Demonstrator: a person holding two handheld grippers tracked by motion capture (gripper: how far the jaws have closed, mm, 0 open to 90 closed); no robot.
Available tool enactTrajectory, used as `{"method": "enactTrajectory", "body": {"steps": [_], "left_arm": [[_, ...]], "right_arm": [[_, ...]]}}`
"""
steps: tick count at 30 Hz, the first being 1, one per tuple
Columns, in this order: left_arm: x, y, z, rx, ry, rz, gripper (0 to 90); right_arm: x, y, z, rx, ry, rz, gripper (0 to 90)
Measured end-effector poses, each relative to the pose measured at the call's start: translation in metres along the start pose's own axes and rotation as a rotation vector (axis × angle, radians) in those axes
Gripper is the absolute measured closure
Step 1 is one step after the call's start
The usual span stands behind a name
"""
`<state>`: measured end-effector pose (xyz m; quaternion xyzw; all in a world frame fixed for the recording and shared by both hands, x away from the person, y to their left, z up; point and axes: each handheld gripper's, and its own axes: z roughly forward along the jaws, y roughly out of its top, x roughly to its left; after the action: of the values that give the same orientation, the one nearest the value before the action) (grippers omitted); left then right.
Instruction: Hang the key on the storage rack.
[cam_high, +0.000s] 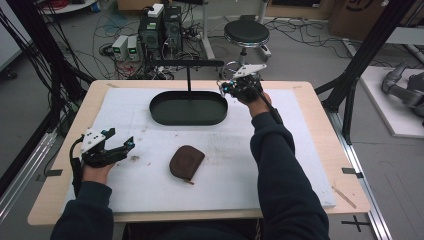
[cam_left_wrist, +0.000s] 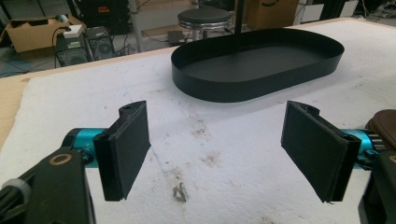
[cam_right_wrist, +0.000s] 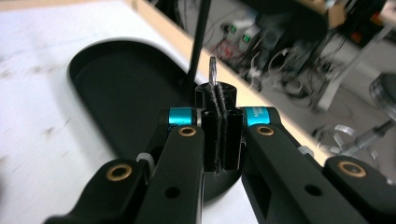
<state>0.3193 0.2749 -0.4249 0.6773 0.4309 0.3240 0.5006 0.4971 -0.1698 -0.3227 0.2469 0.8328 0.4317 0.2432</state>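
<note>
A black oval tray (cam_high: 160, 114) sits at the far middle of the white mat, with a thin black T-shaped stand (cam_high: 188, 80) rising from it. My right gripper (cam_high: 223, 87) hovers at the tray's right end, raised above the mat. In the right gripper view its jaws (cam_right_wrist: 218, 93) are shut on a thin silvery piece (cam_right_wrist: 213, 70) that pokes up between the pads, close to the stand's post (cam_right_wrist: 201, 37). My left gripper (cam_high: 122, 145) rests low at the left of the mat, open and empty (cam_left_wrist: 217, 154). A brown pouch (cam_high: 186, 161) lies on the mat between the two arms.
The white mat (cam_high: 280, 165) covers most of the wooden table. Beyond the far edge stand a black stool (cam_high: 246, 32), computer boxes (cam_high: 160, 27) and tangled cables. Black frame posts (cam_high: 360, 65) rise at the right.
</note>
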Motion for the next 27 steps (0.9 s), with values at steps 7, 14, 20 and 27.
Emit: {"method": "enactTrajectory", "body": {"steps": [7, 14, 20, 27], "left_arm": [[0.001, -0.001, -0.001, -0.002, 0.004, -0.007, 23.6], [0.002, -0.001, -0.003, -0.006, 0.007, -0.009, 23.6], [0.002, -0.002, -0.003, -0.003, 0.007, -0.012, 23.7], [0.001, -0.001, -0.001, 0.006, 0.002, 0.0, 23.9]], "right_arm": [[-0.014, 0.026, 0.019, -0.016, -0.015, -0.024, 90.0], [-0.018, 0.035, 0.023, -0.002, -0.059, -0.024, 90.0], [-0.029, 0.031, 0.024, -0.015, -0.072, 0.036, 90.0], [-0.028, 0.031, 0.035, 0.0, -0.123, 0.091, 85.9]]}}
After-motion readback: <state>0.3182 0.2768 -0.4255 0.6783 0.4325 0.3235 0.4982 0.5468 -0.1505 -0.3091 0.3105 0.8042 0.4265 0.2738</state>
